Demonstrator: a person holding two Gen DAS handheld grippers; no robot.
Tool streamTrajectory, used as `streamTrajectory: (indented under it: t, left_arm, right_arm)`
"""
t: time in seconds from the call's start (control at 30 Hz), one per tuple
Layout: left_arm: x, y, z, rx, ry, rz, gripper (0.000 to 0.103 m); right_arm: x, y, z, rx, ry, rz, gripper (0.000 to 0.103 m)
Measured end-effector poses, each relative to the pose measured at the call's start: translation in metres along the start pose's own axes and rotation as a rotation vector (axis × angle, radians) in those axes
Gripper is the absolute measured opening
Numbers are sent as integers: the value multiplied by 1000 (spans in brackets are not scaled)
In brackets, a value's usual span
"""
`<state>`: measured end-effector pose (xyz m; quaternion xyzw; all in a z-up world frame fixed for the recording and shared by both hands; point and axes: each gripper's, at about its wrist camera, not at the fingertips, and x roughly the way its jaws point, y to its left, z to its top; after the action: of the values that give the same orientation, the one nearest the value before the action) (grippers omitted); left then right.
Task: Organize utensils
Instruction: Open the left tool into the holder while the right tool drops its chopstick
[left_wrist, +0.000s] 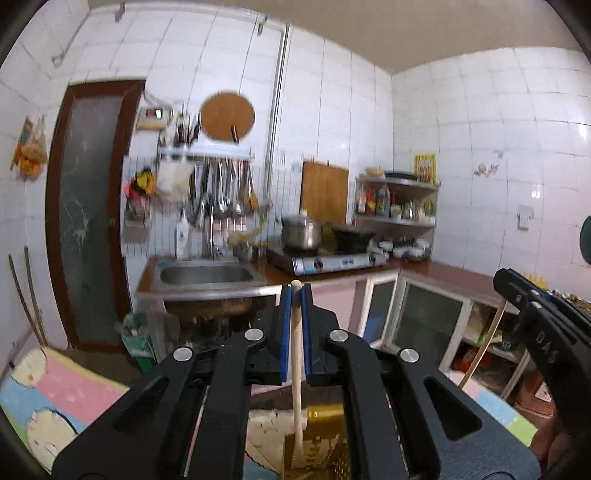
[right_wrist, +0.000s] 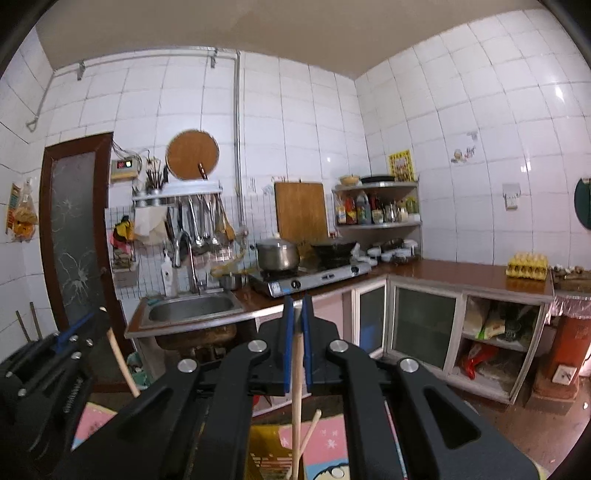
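Note:
My left gripper (left_wrist: 295, 295) is shut on a pale wooden utensil handle (left_wrist: 296, 369) that hangs down toward a yellow container (left_wrist: 325, 439) below. My right gripper (right_wrist: 296, 306) is shut on another pale wooden utensil handle (right_wrist: 296, 391); a second wooden stick (right_wrist: 309, 432) leans beside it over a yellow container (right_wrist: 264, 454). Both grippers are held high, facing the kitchen counter. The right gripper shows at the right edge of the left wrist view (left_wrist: 539, 317) and the left gripper at the left edge of the right wrist view (right_wrist: 55, 354). The utensils' lower ends are hidden.
Ahead is an L-shaped brown counter (right_wrist: 443, 273) with a steel sink (right_wrist: 192, 306), a gas stove (right_wrist: 314, 277) with a pot (right_wrist: 277, 253) and a wok. A wall rack holds hanging ladles (right_wrist: 199, 221). An egg tray (right_wrist: 526, 266) sits right. Coloured floor mats (left_wrist: 55, 398) lie below.

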<state>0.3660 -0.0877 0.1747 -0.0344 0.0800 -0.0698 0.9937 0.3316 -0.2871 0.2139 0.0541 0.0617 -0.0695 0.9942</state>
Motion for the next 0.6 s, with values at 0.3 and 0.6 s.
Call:
streamTrajectory:
  t: [0.3,0.6]
  left_arm:
    - [32,26,-58,10,142,5,4]
    - [-6,52,-45,-7,144,30,79]
  right_arm:
    - [33,-11,-61,-9,169,24,5]
    - [22,-27,-61,6,233,-17,62]
